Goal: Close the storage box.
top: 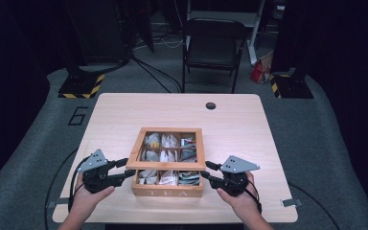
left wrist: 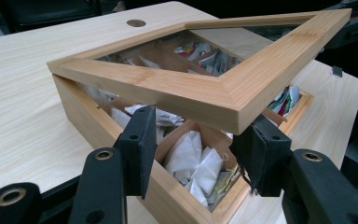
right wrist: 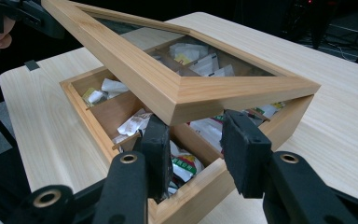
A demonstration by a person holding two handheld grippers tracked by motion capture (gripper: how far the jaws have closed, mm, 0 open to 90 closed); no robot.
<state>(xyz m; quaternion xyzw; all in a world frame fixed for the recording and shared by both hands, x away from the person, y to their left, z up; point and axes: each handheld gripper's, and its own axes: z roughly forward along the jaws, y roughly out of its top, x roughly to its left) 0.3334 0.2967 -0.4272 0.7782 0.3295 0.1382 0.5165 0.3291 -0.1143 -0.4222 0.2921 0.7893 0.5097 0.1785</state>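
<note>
Left claw (top: 123, 168) sits at the near-left corner of the tea box (top: 167, 184), jaws parted, lid corner just above and between them, not pinched as far as the left claw's own view shows. Right claw (top: 209, 171) mirrors it at the near-right corner, jaws also parted, tips under the lid's front edge. Lid (top: 166, 165), a glass-paned wood frame, is tilted: front edge raised off the box, far edge down on the box's back wall, so the hinge line looks to run left-right along the far side. That's the key relation: both claws are on the near side, one at each front corner, about equally close, and the lid's free edge lies directly ahead and above them. Likely next move is up and away, swinging the lid back. Box sits near the front edge of the worktop (top: 124, 110), label facing the person, tea bags (left wrist: 193, 156) in open compartments.
</note>
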